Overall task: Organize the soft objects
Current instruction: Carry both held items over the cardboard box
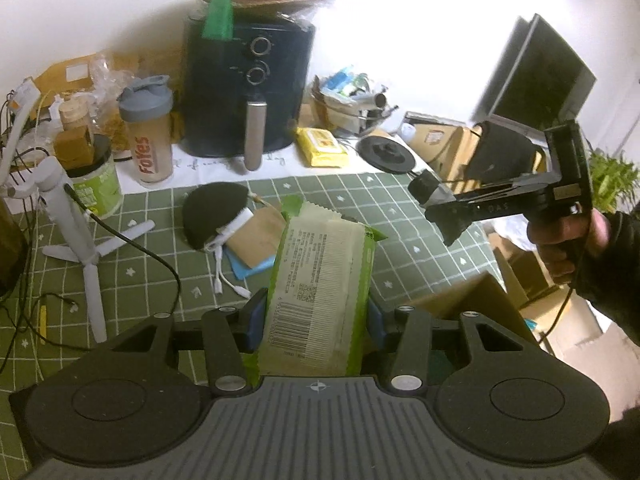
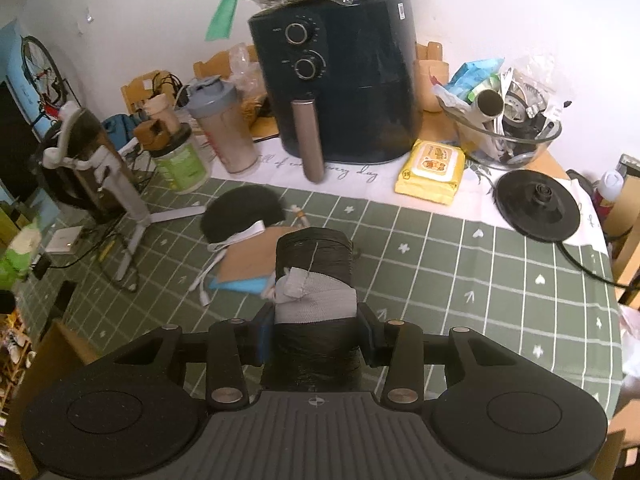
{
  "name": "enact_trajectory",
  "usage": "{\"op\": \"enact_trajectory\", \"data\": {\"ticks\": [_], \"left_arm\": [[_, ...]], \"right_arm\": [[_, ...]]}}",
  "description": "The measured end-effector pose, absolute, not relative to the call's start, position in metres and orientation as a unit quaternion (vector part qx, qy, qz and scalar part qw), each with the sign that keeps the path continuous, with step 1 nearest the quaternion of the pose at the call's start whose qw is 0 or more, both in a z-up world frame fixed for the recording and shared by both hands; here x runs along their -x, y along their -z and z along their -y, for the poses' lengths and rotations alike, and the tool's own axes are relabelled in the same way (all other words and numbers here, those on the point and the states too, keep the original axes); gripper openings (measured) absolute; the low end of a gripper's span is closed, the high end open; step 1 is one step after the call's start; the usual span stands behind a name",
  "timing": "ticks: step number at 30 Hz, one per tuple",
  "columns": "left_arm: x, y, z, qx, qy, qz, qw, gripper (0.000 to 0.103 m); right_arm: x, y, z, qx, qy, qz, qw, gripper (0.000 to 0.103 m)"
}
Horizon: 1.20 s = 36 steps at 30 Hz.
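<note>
My left gripper [image 1: 316, 316] is shut on a green and cream tissue pack [image 1: 320, 280], barcode side up, held above the green checked tablecloth [image 1: 352, 196]. My right gripper [image 2: 316, 332] is shut on a black roll of bags with a grey band [image 2: 314, 292], also held over the cloth [image 2: 460, 280]. In the left wrist view the right gripper [image 1: 444, 216] hangs at the right with the roll's end [image 1: 426, 188] showing. A black round pad [image 1: 214, 212] [image 2: 242, 210], a brown card [image 2: 248, 260] and a blue cloth [image 2: 242, 285] lie mid-table.
A dark air fryer [image 2: 340, 76] stands at the back with a shaker bottle [image 2: 224, 128], a green jar [image 2: 182, 164], a yellow wipes pack [image 2: 432, 170], a glass bowl of clutter [image 2: 516, 136] and a black kettle base [image 2: 538, 208]. A white tripod [image 1: 76, 232] and cables stand left. Cardboard boxes [image 1: 472, 300] sit right.
</note>
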<state>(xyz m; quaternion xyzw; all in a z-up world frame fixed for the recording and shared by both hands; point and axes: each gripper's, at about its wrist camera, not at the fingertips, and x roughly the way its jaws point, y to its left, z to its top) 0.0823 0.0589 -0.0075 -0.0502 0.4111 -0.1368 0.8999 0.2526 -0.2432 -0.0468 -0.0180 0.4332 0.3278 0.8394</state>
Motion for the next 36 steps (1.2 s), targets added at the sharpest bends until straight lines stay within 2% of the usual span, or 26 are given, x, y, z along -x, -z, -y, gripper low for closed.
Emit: {"op": "enact_trajectory", "data": {"ticks": [10,19,25,28,29,30,36], "left_arm": [[-0.068,0.008,-0.038,0.055,0.113,-0.444,0.887,0.048],[-0.064,0.018,-0.034,0.110,0.055,-0.495,0.860,0.048],[-0.062,0.035,-0.044,0.197,0.017,-0.527,0.826,0.049],[-0.056,0.040,-0.048,0.227,0.018,-0.526,0.819,0.054],[-0.054,0.039,-0.048,0.228,0.021,-0.521,0.822,0.062],[-0.052,0.037,-0.048,0.226,0.022,-0.517,0.825,0.064],[-0.042,0.032,-0.044,0.210,0.027,-0.503,0.838,0.064]], "right_arm": [[-0.208,0.032,0.257,0.004,-0.342,-0.426,0.838,0.045],[-0.179,0.022,0.269,-0.025,-0.354,-0.423,0.834,0.045],[-0.161,0.016,0.272,-0.030,-0.364,-0.417,0.832,0.045],[-0.152,0.017,0.273,-0.035,-0.370,-0.419,0.828,0.045],[-0.150,0.018,0.273,-0.036,-0.370,-0.421,0.827,0.045],[-0.147,0.020,0.273,-0.036,-0.372,-0.423,0.826,0.045],[-0.131,0.025,0.273,-0.043,-0.381,-0.432,0.817,0.045]]}}
